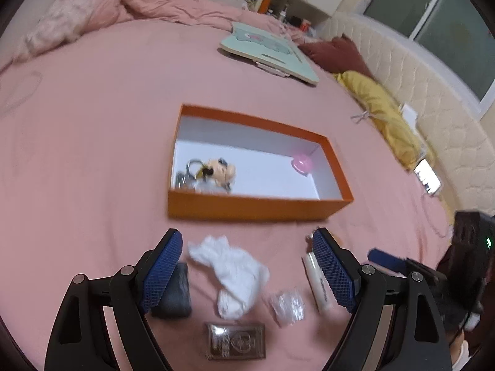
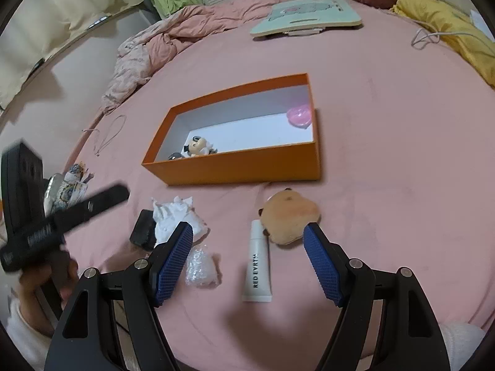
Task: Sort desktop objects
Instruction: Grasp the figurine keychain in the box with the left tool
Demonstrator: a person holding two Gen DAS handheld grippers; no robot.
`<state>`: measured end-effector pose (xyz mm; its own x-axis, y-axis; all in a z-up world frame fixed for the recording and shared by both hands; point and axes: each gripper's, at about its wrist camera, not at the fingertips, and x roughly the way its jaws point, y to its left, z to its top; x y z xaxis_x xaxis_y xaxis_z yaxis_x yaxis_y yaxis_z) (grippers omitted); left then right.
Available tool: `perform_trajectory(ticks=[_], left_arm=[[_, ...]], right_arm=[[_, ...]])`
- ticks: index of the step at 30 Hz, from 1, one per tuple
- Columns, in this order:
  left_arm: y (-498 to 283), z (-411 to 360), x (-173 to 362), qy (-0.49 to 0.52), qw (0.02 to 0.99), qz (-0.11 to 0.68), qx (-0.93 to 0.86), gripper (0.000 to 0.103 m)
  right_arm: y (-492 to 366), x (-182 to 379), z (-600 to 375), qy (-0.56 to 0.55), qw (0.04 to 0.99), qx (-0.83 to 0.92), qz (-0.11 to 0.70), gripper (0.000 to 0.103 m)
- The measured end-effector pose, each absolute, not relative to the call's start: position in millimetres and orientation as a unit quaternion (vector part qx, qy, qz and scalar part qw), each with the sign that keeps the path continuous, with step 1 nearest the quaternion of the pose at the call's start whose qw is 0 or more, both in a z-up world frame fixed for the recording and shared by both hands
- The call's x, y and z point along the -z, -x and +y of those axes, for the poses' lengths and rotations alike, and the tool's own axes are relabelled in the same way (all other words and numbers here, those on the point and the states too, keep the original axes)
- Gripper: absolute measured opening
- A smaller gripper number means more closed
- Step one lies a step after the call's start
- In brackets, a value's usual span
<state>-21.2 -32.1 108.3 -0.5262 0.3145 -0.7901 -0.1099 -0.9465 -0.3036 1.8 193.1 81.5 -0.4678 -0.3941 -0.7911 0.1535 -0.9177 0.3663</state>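
Observation:
An open orange box (image 1: 256, 208) (image 2: 235, 168) lies on the pink bed sheet. Inside it are a small figure keychain (image 1: 216, 171) (image 2: 199, 148) and a pink round piece (image 1: 301, 163) (image 2: 298, 117). My left gripper (image 1: 247, 241) hangs open over a crumpled white tissue (image 1: 232, 272), with a dark grey block (image 1: 174, 293), a clear wrapper (image 1: 287, 306), a white tube (image 1: 317, 281) and a brown packet (image 1: 236, 340) around it. My right gripper (image 2: 247, 228) is open above the tube (image 2: 258, 266), beside a tan plush toy (image 2: 289, 219). Neither holds anything.
A mint lap board (image 1: 272, 52) (image 2: 306, 15) lies beyond the box. Yellow (image 1: 380, 108) and maroon (image 1: 337, 52) pillows and a lit phone (image 1: 428, 176) line the padded headboard. A bunched pink quilt (image 2: 161, 40) is far left. Patterned small items (image 2: 71, 185) sit by my left gripper's blurred finger (image 2: 92, 202).

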Motion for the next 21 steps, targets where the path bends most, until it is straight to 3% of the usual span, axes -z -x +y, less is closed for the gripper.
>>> perform_trajectory(ticks=[5,7,8,21], left_arm=[[68.1,-17.5,-117.7,0.504,0.109,-0.068,-0.854,0.085],[88.1,-12.7,-119.0,0.517,0.084,-0.040,-0.851,0.073],[96.0,-10.9,-118.9,0.523,0.078,-0.033,-0.848,0.072],[158.9,8.5,-52.4,0.623,0.023,0.027,-0.782,0.072]], right_arm=[[-3.2,-81.8,187.4,-0.487,0.169,0.849,-0.116,0.074],[-3.5,-82.3,186.9,-0.484,0.171,0.850,-0.119,0.074],[-3.0,-82.0,187.7,-0.484,0.172,0.849,-0.124,0.074],[6.3,-72.7,199.1,-0.489,0.186,0.829,-0.199,0.074]])
